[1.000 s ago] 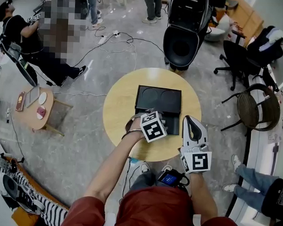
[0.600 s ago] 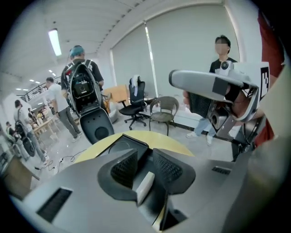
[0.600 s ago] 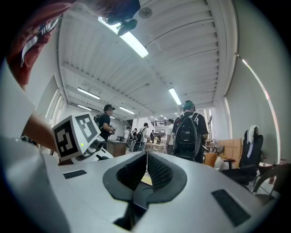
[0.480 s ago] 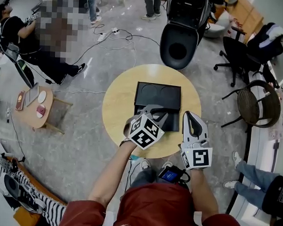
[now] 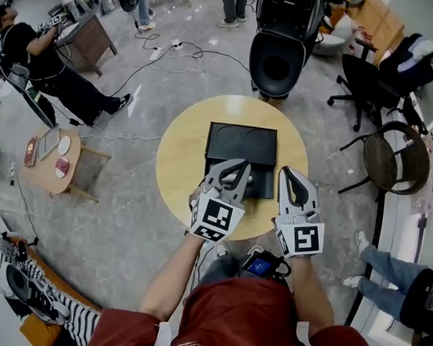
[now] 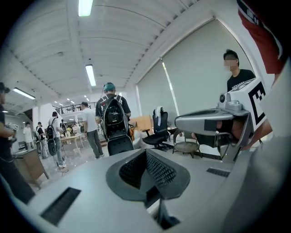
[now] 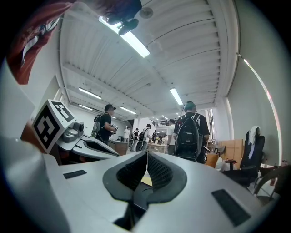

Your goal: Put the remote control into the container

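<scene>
Left gripper (image 5: 238, 164), jaws just closed on nothing, hovers above the near edge of the container (image 5: 241, 137); right gripper (image 5: 290, 172), jaws together, sits alongside.

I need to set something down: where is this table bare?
The round pale wooden table is bare in a wide crescent left of the black rectangular container and a narrower one right of it. The near side is crowded: the left gripper and right gripper hang over it.

Red shirt (image 5: 246, 324); grey left tongs (image 5: 240, 165), right tongs (image 5: 292, 172) with marker cubes (image 5: 216, 219).
</scene>
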### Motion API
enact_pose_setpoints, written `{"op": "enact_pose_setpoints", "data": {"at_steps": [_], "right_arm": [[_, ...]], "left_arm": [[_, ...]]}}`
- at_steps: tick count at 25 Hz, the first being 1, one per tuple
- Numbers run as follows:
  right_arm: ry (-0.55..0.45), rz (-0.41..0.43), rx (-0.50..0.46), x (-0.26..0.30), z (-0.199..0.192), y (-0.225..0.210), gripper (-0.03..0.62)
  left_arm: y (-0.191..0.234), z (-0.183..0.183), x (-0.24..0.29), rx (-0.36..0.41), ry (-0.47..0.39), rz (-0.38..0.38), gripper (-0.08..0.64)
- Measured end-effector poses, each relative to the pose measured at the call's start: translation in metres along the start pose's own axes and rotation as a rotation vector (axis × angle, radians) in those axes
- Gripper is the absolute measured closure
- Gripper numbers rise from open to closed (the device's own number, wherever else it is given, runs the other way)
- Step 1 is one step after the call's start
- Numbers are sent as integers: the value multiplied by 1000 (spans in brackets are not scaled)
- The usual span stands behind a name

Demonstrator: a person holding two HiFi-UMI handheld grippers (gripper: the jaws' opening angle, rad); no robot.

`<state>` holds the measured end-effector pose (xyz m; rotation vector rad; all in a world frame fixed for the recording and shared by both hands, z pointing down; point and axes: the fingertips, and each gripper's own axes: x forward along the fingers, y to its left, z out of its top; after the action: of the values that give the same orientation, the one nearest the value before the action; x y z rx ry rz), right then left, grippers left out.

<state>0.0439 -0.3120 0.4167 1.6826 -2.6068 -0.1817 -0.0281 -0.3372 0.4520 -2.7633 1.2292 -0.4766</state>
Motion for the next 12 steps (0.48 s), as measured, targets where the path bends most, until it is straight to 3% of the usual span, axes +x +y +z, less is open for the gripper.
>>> {"op": "enact_pose_setpoints", "data": {"at_steps": [7,10,12], "right_arm": [[1,9,-8,1,4,4,569],[-2,14,-13,3,6,2,569],[-5,19,-19,3,9,3,569]], "left_arm": [[13,29,-29,-14,-159,133,545],[18,50,-41,56,-273,185,545],[19,59,-50,104,-304,205,545]]}}
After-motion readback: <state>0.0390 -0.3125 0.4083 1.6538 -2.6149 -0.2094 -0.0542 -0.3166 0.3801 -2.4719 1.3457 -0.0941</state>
